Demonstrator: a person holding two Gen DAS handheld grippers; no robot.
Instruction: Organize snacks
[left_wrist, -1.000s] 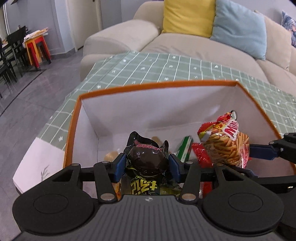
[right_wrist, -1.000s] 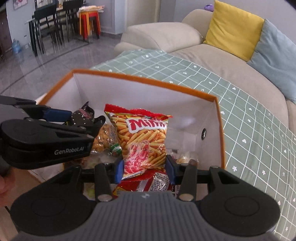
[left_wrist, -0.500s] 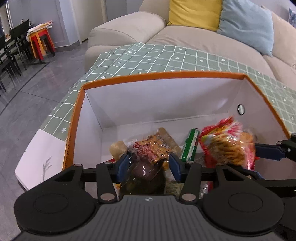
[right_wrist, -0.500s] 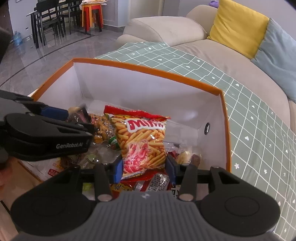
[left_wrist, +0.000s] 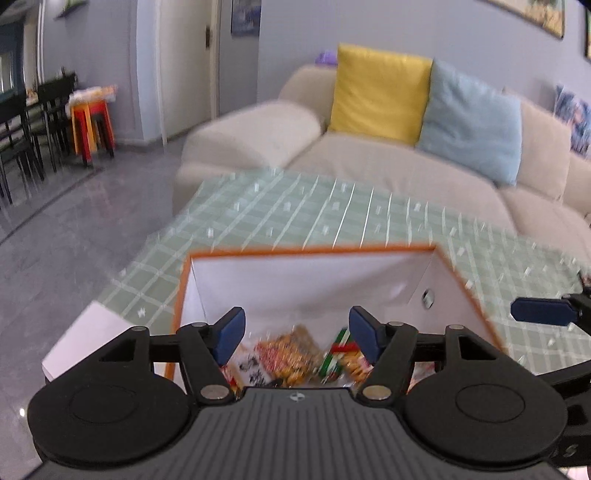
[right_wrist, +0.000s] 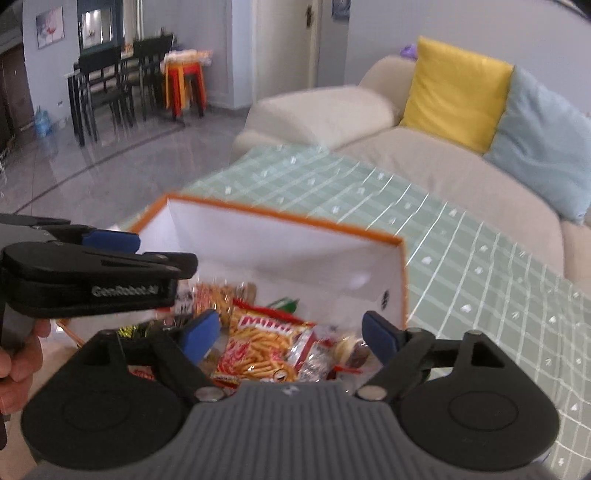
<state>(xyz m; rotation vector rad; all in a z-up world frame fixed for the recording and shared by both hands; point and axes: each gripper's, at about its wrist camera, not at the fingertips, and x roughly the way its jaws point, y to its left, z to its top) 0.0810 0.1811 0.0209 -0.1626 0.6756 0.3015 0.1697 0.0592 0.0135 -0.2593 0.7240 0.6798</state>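
Observation:
An orange-rimmed white box (left_wrist: 314, 253) (right_wrist: 280, 218) stands on the green checked table. Several snack packs lie inside it, among them a red and yellow stick-snack bag (right_wrist: 266, 343) (left_wrist: 354, 363) and an orange pack (left_wrist: 291, 350). My left gripper (left_wrist: 297, 332) is open and empty above the box's near side; it also shows from the side in the right wrist view (right_wrist: 110, 251). My right gripper (right_wrist: 291, 332) is open and empty above the stick-snack bag; one of its blue fingertips (left_wrist: 543, 316) shows at the right of the left wrist view.
The green checked tablecloth (left_wrist: 332, 210) (right_wrist: 480, 266) runs beyond and right of the box. A beige sofa (left_wrist: 388, 158) with yellow and blue cushions stands behind it. Grey floor, dark chairs and coloured stools (right_wrist: 184, 85) are at the far left.
Both grippers have opened and let go: the dark pack and the stick-snack bag now lie in the box. Both grippers have risen and pulled back.

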